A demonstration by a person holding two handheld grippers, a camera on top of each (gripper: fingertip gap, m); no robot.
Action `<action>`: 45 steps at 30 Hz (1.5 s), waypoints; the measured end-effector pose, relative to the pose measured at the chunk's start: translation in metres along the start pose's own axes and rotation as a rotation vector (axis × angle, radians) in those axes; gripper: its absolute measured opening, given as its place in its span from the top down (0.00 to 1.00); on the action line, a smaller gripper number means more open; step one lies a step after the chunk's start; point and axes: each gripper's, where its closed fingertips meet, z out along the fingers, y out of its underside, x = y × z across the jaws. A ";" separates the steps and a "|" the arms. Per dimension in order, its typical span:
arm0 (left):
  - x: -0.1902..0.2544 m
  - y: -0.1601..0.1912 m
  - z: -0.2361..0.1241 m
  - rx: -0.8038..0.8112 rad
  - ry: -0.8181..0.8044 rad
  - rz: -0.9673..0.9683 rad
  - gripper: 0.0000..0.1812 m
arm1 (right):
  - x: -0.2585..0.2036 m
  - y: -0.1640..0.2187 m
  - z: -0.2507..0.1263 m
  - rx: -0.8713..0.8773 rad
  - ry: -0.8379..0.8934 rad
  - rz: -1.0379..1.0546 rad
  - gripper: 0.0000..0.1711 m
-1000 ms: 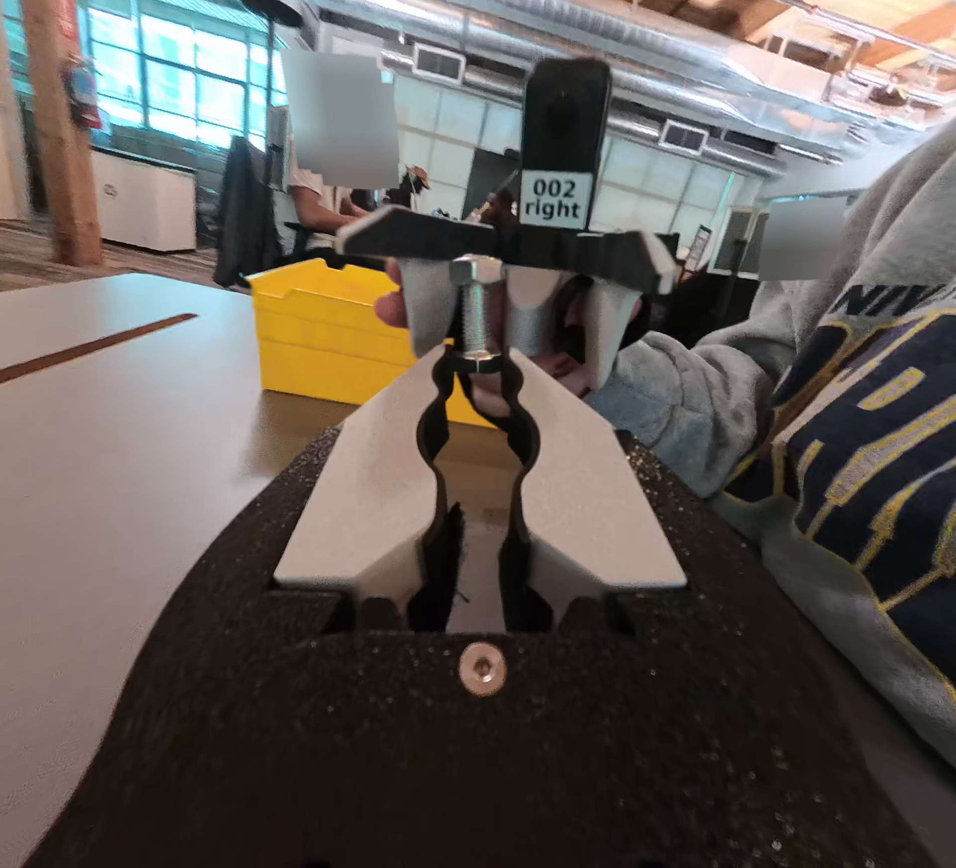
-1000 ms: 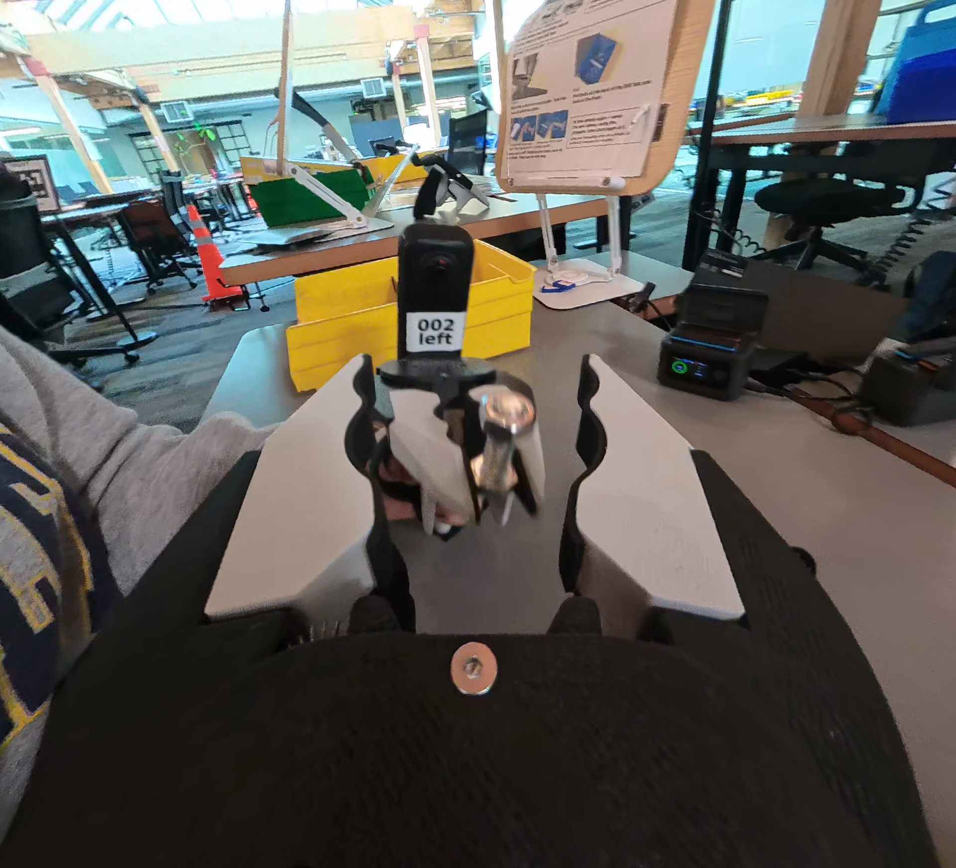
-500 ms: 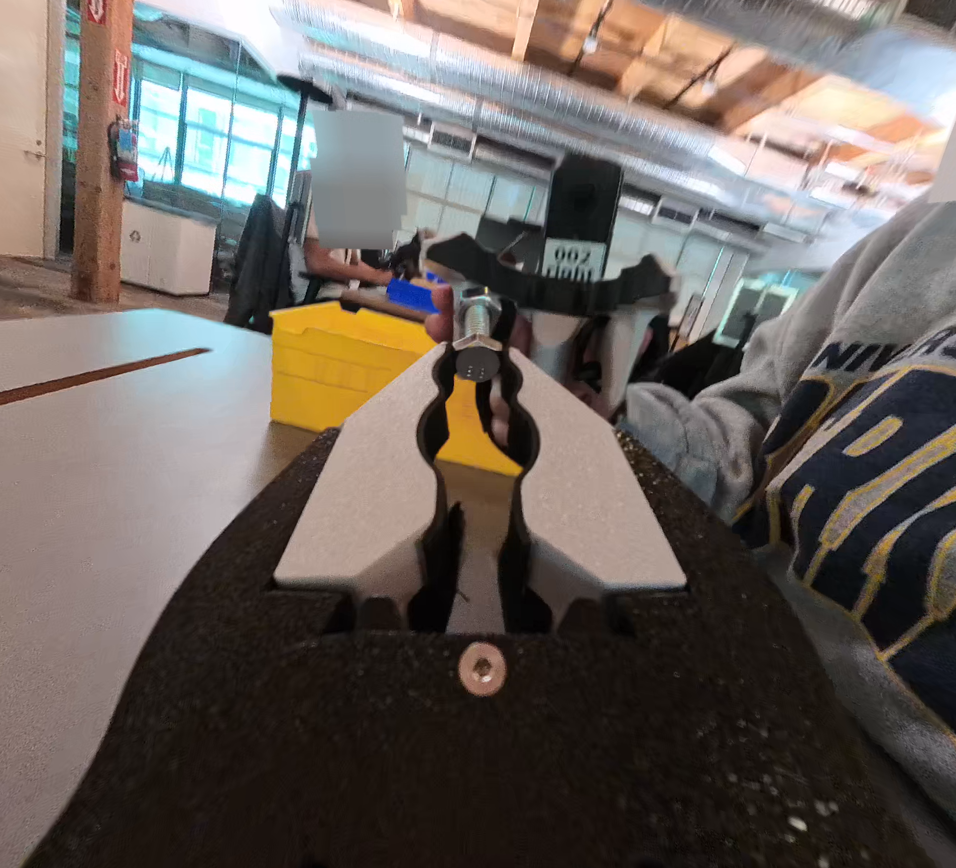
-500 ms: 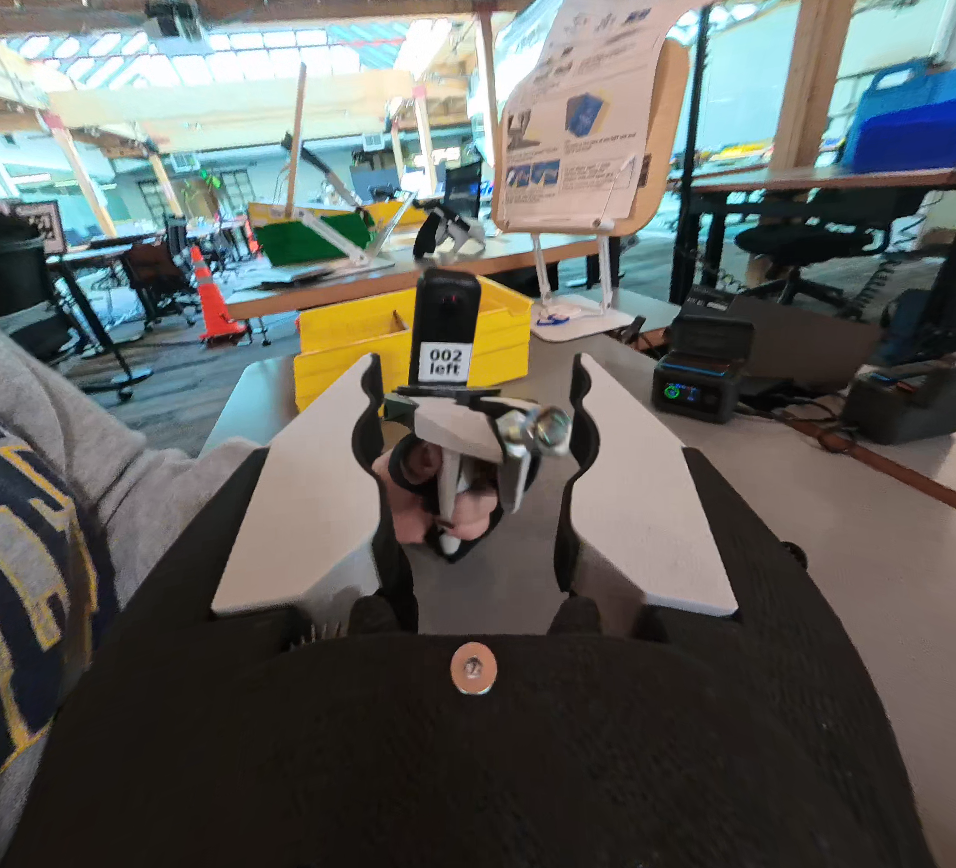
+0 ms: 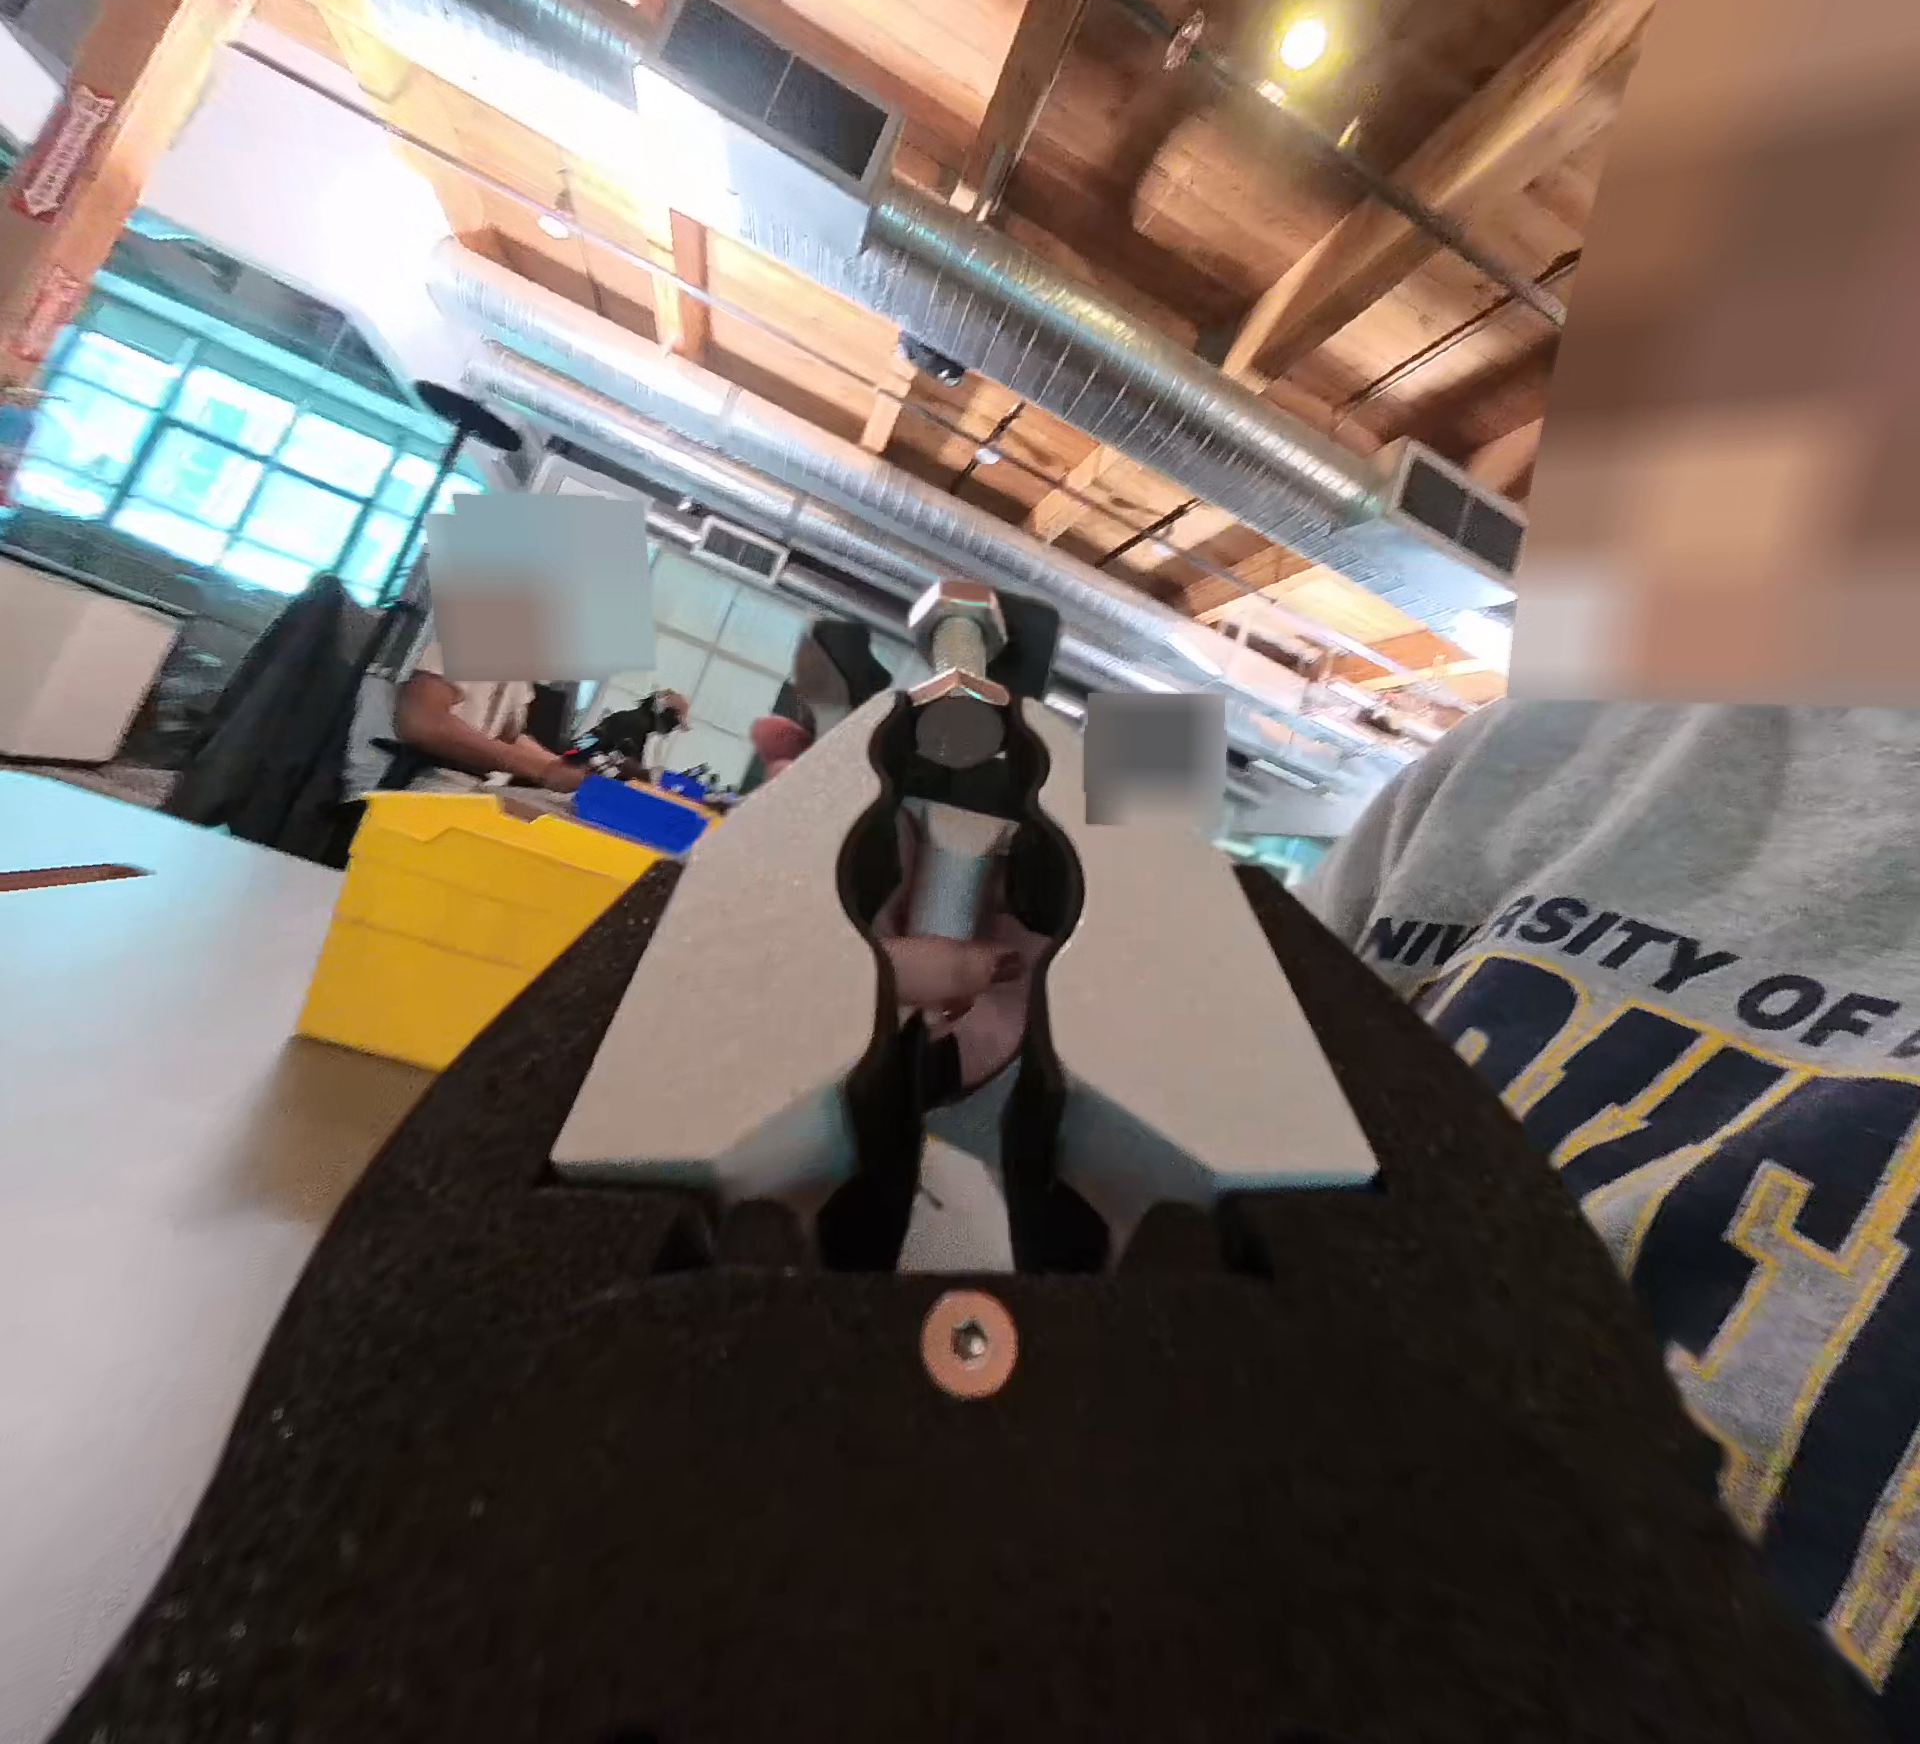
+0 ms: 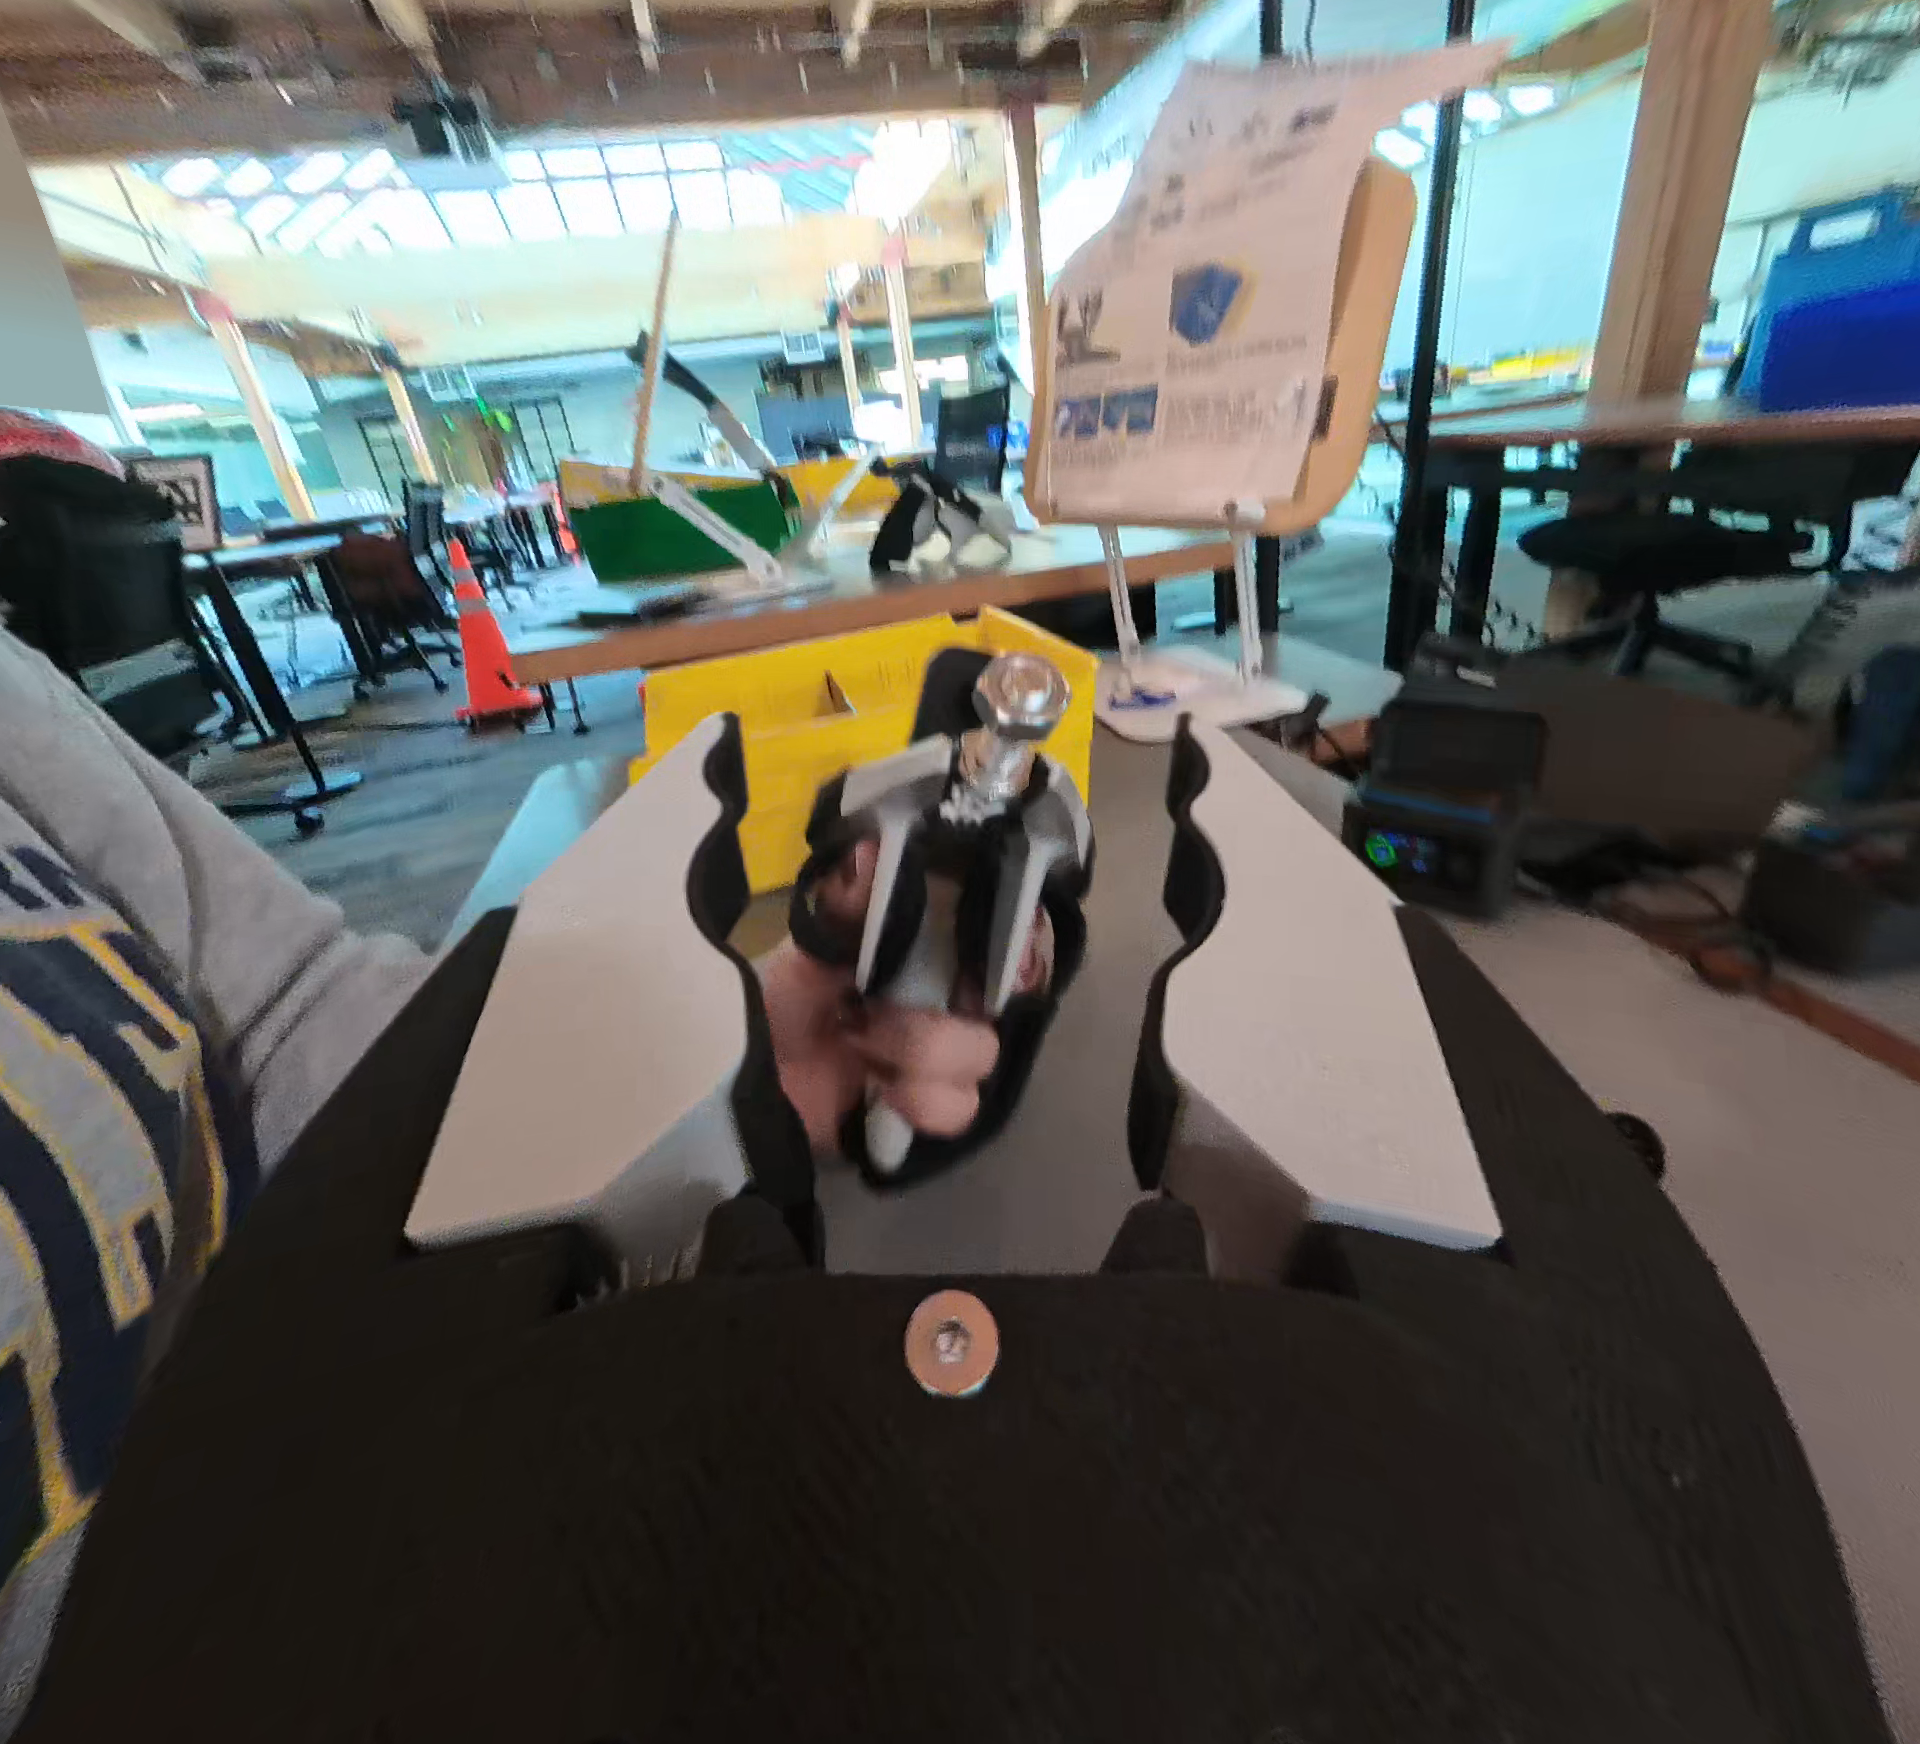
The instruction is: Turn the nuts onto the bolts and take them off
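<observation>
My left gripper (image 5: 958,718) is shut on the lower end of a silver bolt (image 5: 954,655), which stands up out of the fingertips. Its hex head is on top and a nut (image 5: 961,686) sits on the thread right at the fingertips. In the right wrist view the same bolt (image 6: 1013,728) sticks up, leaning slightly, from the left gripper's fingers (image 6: 904,873). My right gripper (image 6: 956,749) is open and empty, its two white fingers (image 6: 613,946) standing wide on either side of the left gripper and bolt, apart from both. In the left wrist view the right gripper is mostly hidden.
A yellow bin (image 5: 468,915) stands on the grey table (image 5: 125,1123) behind the grippers and also shows in the right wrist view (image 6: 790,738). A paper on a wooden stand (image 6: 1216,364) and a black device (image 6: 1444,821) are at the right. A grey sweatshirt sleeve (image 6: 156,863) is close on the left. Less than 4 cm separates the two grippers' tips. From either gripper's tips it is about 30 centimeters to the black device (image 6: 1444,821).
The left gripper has tilted up toward the ceiling, still holding the bolt. The bolt swung sideways half a second ago and stands head-up again. The right gripper stayed open.
</observation>
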 end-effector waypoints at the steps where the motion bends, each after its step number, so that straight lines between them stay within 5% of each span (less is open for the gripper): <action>1: 0.003 0.000 0.002 0.016 0.027 -0.022 0.92 | -0.004 -0.003 0.007 0.019 -0.019 -0.006 0.50; 9: 0.004 -0.033 -0.015 0.272 0.066 -0.112 0.92 | -0.028 0.001 0.015 0.092 -0.096 -0.005 0.49; 15: 0.011 -0.006 0.010 0.198 0.127 -0.195 0.92 | -0.022 -0.013 0.042 0.149 -0.060 -0.023 0.39; 21: 0.000 -0.036 -0.021 0.391 0.070 -0.195 0.92 | -0.027 -0.001 0.020 0.155 -0.009 0.000 0.40; 27: 0.009 -0.010 0.005 0.292 0.140 -0.260 0.92 | -0.023 -0.009 0.051 0.128 -0.009 0.021 0.29; 30: 0.001 -0.030 -0.015 0.374 0.083 -0.212 0.92 | -0.049 0.004 0.040 0.056 -0.074 0.037 0.23; 31: -0.004 -0.038 -0.024 0.404 0.041 -0.195 0.92 | -0.059 0.008 0.032 0.046 -0.109 0.022 0.38; 35: -0.001 -0.036 -0.022 0.361 0.070 -0.201 0.92 | -0.014 0.000 0.021 0.067 0.126 0.029 0.50; 39: 0.012 -0.013 0.000 0.224 0.172 -0.280 0.92 | 0.006 -0.004 0.023 0.054 0.150 0.108 0.64; 43: 0.014 -0.001 0.008 0.159 0.189 -0.308 0.92 | 0.003 -0.001 0.019 0.044 0.126 0.105 0.90; 45: 0.013 0.003 0.010 0.141 0.184 -0.331 0.92 | 0.005 0.000 0.014 0.039 0.137 0.109 0.91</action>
